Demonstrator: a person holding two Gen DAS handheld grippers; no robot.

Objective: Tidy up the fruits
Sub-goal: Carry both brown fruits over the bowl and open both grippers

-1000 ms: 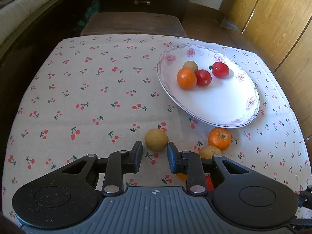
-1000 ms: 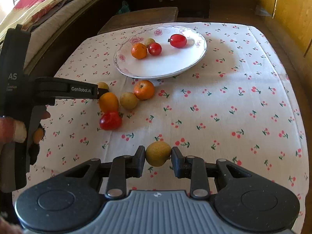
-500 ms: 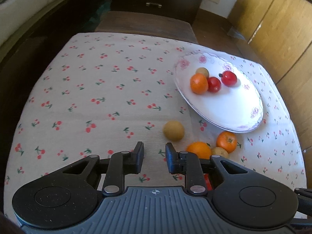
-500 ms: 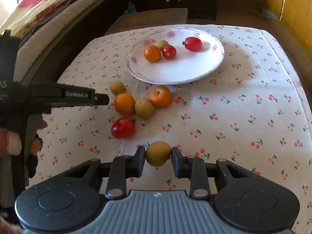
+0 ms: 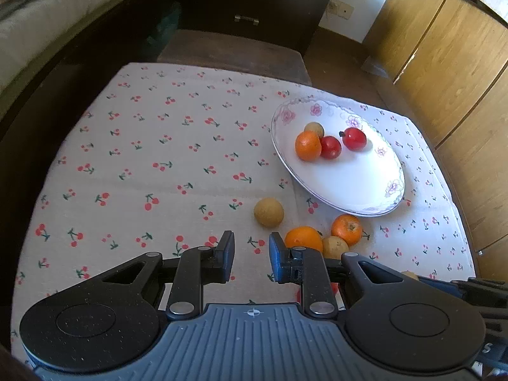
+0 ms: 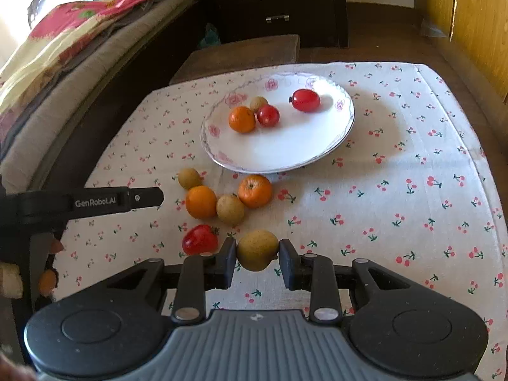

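Yellow-brown fruit (image 6: 257,250): it sat pinched between the two pads of the right claw (image 6: 257,254), lifted clear of the bench (image 6: 412,146), near its front edge.
Right claw: closed on that fruit, pads bearing on its left and right flanks about mid-height; the hold looked centred, though the fruit's round shape could let it roll out if the squeeze eased.
Left claw (image 5: 251,255): jaws apart and holding nothing, hovering over the cloth just short of a small tan fruit (image 5: 268,212).
Loose fruit: two oranges (image 6: 201,201) (image 6: 255,190), a brownish fruit (image 6: 230,209) between them and touching both, and a red fruit (image 6: 200,239) lay bunched on the cloth between the right claw and the plate.
Plate (image 6: 285,158): white with a floral rim, beyond the loose bunch; an orange, a small tan fruit and two red fruits sat in its far half, the near half bare.
Doing the step well: carry the held fruit high enough to pass over the bunch and the plate's rim, lower it onto the bare near half, and part the pads only once it rests, so it does not roll into the others or off the edge.
Risk: the left claw was close by the same bunch, so the two paths should be kept apart.
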